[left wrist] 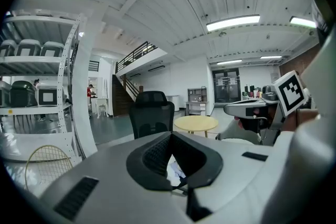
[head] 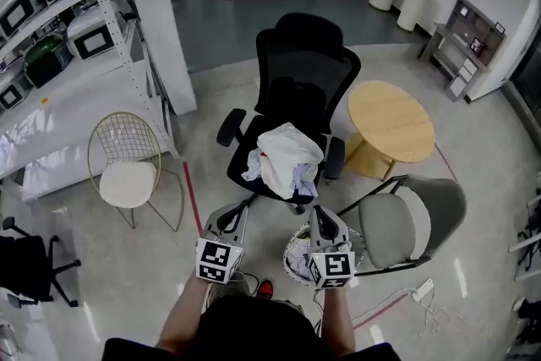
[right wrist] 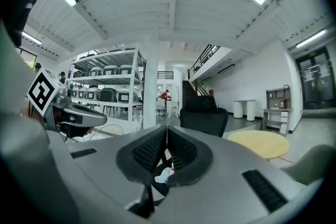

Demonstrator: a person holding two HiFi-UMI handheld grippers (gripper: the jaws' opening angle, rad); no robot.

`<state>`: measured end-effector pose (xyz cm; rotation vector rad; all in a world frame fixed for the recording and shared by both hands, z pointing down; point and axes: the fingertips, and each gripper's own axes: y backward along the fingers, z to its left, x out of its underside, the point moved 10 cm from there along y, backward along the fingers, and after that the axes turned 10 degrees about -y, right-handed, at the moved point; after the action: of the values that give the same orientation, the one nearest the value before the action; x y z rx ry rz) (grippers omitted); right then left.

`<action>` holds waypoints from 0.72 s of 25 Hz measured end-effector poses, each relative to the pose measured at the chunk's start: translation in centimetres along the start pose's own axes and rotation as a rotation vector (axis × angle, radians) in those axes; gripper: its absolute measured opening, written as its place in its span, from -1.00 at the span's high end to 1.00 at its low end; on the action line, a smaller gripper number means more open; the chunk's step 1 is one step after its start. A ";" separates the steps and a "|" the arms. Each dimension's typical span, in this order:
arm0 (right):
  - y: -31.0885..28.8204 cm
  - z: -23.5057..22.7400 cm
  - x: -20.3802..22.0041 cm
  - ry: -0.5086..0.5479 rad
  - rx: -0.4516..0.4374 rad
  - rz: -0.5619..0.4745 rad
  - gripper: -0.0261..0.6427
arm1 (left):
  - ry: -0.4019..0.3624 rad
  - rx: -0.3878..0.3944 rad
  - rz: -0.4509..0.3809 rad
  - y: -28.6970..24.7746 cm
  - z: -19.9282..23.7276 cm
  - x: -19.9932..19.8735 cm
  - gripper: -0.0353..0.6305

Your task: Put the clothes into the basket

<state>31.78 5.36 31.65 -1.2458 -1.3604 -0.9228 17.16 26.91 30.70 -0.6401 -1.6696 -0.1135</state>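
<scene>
Well, the clothes [head: 283, 158] lie in a heap on the seat of the black chair [head: 304, 72]. They are mostly white, with a few blue bits. The basket [head: 287, 252] stands on the floor just in front of that chair, close to the person, and it has some cloth in it too. The right gripper [head: 321, 220] hangs over the basket and points at the chair. Its jaws are pressed together with nothing in them. The left gripper [head: 237, 214] is beside it, to the left of the basket. Its jaws are closed and empty as well. Neither one touches the clothes. A round wooden table [head: 390, 121] stands right of the black chair. A grey chair [head: 406, 220] is near the basket. A wire chair [head: 127, 152] stands off to the left.
</scene>
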 end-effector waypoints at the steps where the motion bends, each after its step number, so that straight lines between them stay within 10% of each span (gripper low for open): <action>1: -0.5 0.0 0.2 -0.003 -0.004 0.006 0.84 | 0.004 0.001 0.010 -0.3 0.2 0.2 0.88; 18: -19.3 0.2 2.5 -0.024 0.057 0.109 0.84 | 0.060 0.121 0.058 -14.8 13.6 4.4 0.87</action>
<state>12.93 2.73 35.93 -1.2783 -1.3147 -0.7906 -2.04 21.74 36.04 -0.5875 -1.5859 0.0105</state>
